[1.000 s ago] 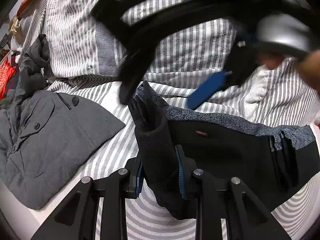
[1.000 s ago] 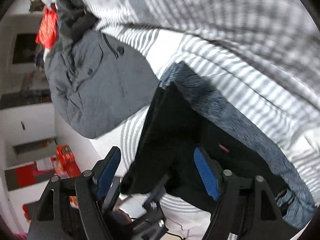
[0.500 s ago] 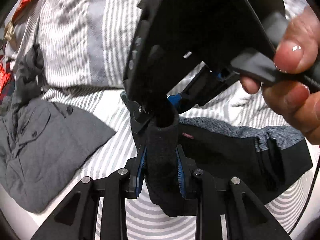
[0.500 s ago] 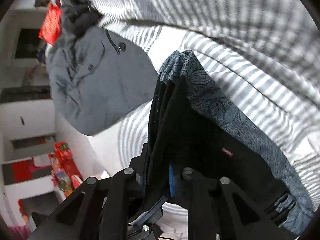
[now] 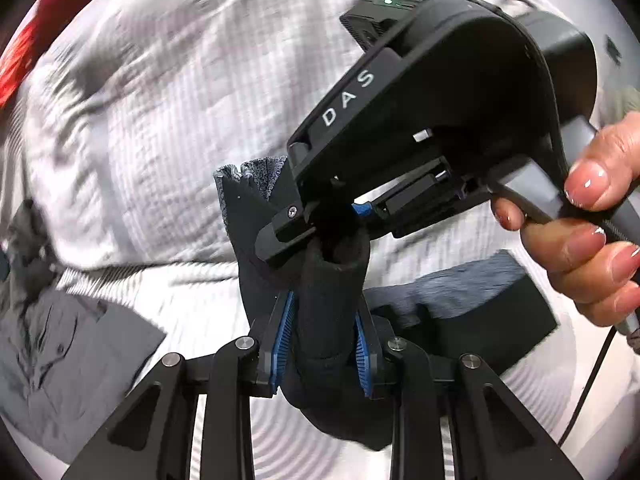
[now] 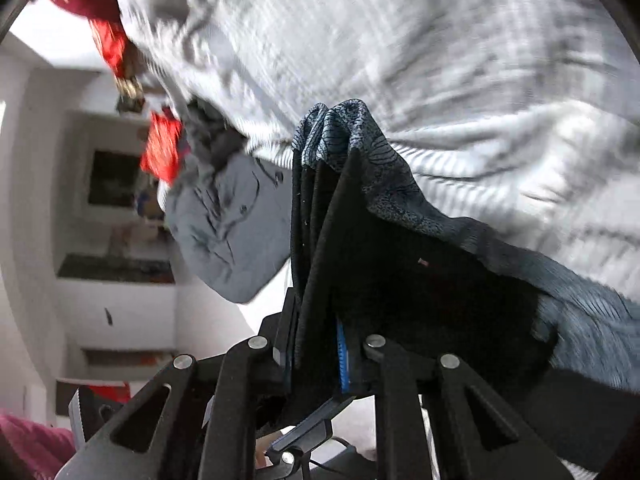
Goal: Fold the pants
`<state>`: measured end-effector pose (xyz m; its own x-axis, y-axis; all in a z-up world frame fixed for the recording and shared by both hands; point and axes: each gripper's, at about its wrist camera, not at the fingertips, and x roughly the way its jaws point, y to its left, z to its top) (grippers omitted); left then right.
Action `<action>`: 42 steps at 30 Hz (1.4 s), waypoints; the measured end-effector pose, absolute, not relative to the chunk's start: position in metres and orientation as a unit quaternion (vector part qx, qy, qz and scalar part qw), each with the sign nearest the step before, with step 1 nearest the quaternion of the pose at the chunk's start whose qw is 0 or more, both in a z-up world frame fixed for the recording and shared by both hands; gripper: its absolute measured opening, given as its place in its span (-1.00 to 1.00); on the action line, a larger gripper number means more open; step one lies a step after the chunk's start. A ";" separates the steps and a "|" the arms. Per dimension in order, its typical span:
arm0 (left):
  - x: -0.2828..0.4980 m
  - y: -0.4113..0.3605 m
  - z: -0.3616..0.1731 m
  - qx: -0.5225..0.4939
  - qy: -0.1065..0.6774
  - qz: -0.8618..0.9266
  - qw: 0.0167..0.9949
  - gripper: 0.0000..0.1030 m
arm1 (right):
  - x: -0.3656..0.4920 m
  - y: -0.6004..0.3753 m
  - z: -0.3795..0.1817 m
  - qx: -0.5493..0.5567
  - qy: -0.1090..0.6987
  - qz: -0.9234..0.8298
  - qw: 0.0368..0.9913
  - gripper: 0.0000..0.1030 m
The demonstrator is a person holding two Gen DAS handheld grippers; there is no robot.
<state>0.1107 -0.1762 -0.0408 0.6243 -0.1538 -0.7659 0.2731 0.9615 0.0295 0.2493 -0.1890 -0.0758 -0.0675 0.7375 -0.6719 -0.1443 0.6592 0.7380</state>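
Since a moment earlier, right gripper (image 5: 320, 220) had closed beside left gripper (image 5: 322, 344); both fingers clamped the black pants (image 6: 400, 280). Lifting evenly would keep the fold aligned.

There's a white-and-grey striped bedspread (image 5: 168, 128) under everything, rumpled and pretty motion-blurred in both views. A crumpled grey button-up shirt (image 5: 60, 344) lies on it at the lower left of the left wrist view; the right wrist view shows the same shirt (image 6: 228, 236) with a darker grey garment (image 6: 212, 136) bunched up right beside its far end. Past the bed's edge there's some bright red fabric (image 6: 160, 148), could be a bag or a cushion, too blurry to say. More red stuff (image 5: 16, 60) sits at the top left corner of the left view. Behind it all, white shelving (image 6: 116, 264) against a white wall, with small items I can't make out.
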 end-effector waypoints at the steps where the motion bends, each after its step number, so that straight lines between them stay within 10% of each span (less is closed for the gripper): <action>1: 0.109 -0.188 -0.038 0.076 0.416 -0.129 0.897 -0.43 | 0.244 -0.208 -0.072 0.243 0.638 0.337 0.649 -0.66; 27: 0.073 -0.436 -0.136 0.211 0.476 -0.266 0.811 -0.42 | 0.143 -0.489 -0.203 0.450 0.585 0.194 0.646 -0.67; 31: 0.063 -0.442 -0.146 0.219 0.485 -0.279 0.799 0.18 | 0.139 -0.495 -0.220 0.451 0.590 0.188 0.643 -0.67; 34: 0.055 -0.441 -0.144 0.214 0.495 -0.283 0.793 0.20 | 0.134 -0.499 -0.219 0.443 0.594 0.182 0.647 -0.64; 42: 0.069 -0.383 -0.125 0.176 0.518 -0.244 0.801 0.20 | 0.112 -0.530 -0.190 0.381 0.621 0.091 0.679 -0.15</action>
